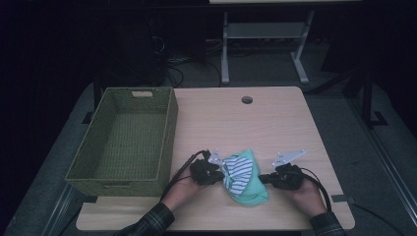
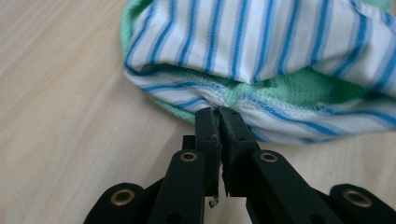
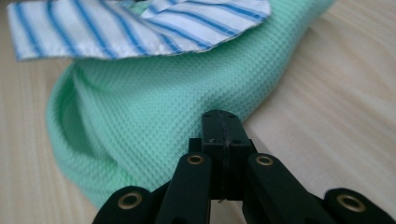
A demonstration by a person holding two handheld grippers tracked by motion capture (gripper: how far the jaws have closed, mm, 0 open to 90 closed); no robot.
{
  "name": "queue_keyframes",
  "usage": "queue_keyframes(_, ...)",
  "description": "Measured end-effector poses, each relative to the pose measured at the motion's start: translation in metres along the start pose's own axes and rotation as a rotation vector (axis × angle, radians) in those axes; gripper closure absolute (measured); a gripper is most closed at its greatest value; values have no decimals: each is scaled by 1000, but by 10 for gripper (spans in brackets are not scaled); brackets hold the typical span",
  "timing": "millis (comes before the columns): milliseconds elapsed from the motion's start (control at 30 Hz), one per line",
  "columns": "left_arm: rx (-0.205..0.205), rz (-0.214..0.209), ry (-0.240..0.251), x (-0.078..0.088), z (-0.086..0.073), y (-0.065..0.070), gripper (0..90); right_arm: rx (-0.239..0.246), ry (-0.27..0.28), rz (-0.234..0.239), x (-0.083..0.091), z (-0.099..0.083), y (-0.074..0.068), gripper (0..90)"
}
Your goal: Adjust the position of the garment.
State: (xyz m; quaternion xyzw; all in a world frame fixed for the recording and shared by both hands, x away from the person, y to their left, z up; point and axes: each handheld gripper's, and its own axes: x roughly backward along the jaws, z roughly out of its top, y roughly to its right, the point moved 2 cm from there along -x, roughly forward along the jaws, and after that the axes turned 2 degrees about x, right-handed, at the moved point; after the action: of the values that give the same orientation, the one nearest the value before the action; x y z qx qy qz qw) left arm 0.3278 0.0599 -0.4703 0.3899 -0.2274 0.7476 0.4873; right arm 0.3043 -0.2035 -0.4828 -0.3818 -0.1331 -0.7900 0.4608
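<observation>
A mint-green waffle cloth [image 1: 244,181] with a white, blue-striped side lies bunched near the table's front edge, between my two grippers. My left gripper [image 1: 222,171] is at its left. In the left gripper view this gripper [image 2: 220,112] is shut on the cloth's [image 2: 261,46] stitched edge, where the stripes meet the green. My right gripper [image 1: 263,179] is at the cloth's right. In the right gripper view its jaws [image 3: 222,115] are pressed together with their tip against the green cloth [image 3: 154,116]. I cannot tell whether a fold is caught in them.
A green woven basket [image 1: 170,129] stands empty on the left part of the wooden table [image 1: 275,123]. A round cable hole [image 1: 247,100] sits near the table's far edge. Beyond the table stand the legs of another desk [image 1: 225,49].
</observation>
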Motion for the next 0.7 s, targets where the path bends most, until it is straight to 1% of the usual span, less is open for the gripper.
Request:
queue_keyframes(33, -4, 8, 1, 0, 1, -1, 859, 8, 5, 0, 1, -1, -2, 900)
queue_keyframes(100, -7, 8, 5, 0, 4, -4, 859, 4, 4, 3, 1, -3, -6, 899)
queue_keyframes(167, -1, 5, 20, 3, 6, -8, 859, 1, 6, -2, 2, -4, -8, 897)
queue_keyframes(200, -1, 5, 20, 3, 6, -8, 859, 1, 6, -2, 2, -4, -8, 897)
queue_keyframes(233, 8, 2, 39, 8, 8, -11, 855, -1, 19, -16, 6, -5, -8, 862)
queue_keyframes(267, 3, 0, 43, 11, 8, -12, 849, 2, 27, -25, 7, -5, -7, 850)
queue_keyframes(300, 6, -5, 47, 13, 9, -13, 839, -12, 34, -32, 9, -5, -7, 833)
queue_keyframes(333, 13, -15, 57, 15, 9, -13, 822, -6, 41, -43, 10, -5, -5, 805)
queue_keyframes(367, 14, -27, 59, 17, 10, -12, 806, -11, 48, -56, 12, -6, -4, 771)
queue_keyframes(400, -6, -32, 54, 20, 10, -12, 786, -20, 50, -69, 13, -7, -3, 736)
queue_keyframes(433, -6, -32, 54, 20, 10, -12, 764, -20, 50, -69, 13, -7, -3, 736)
queue_keyframes(467, -4, -42, 75, 21, 12, -11, 745, -28, 52, -102, 15, -9, -1, 651)
queue_keyframes(500, 1, -47, 82, 22, 12, -10, 727, -28, 48, -118, 14, -10, 0, 629)
queue_keyframes(533, -5, -52, 82, 22, 13, -10, 709, -28, 44, -131, 15, -11, 1, 604)
queue_keyframes(600, -23, -63, 74, 24, 15, -10, 670, -31, 57, -156, 16, -13, 3, 543)
queue_keyframes(633, -18, -73, 80, 24, 16, -9, 650, -40, 64, -165, 16, -15, 4, 508)
queue_keyframes(667, -30, -77, 72, 25, 17, -9, 623, -43, 63, -173, 15, -17, 6, 477)
queue_keyframes(700, -33, -79, 76, 25, 18, -8, 600, -49, 64, -182, 15, -18, 8, 440)
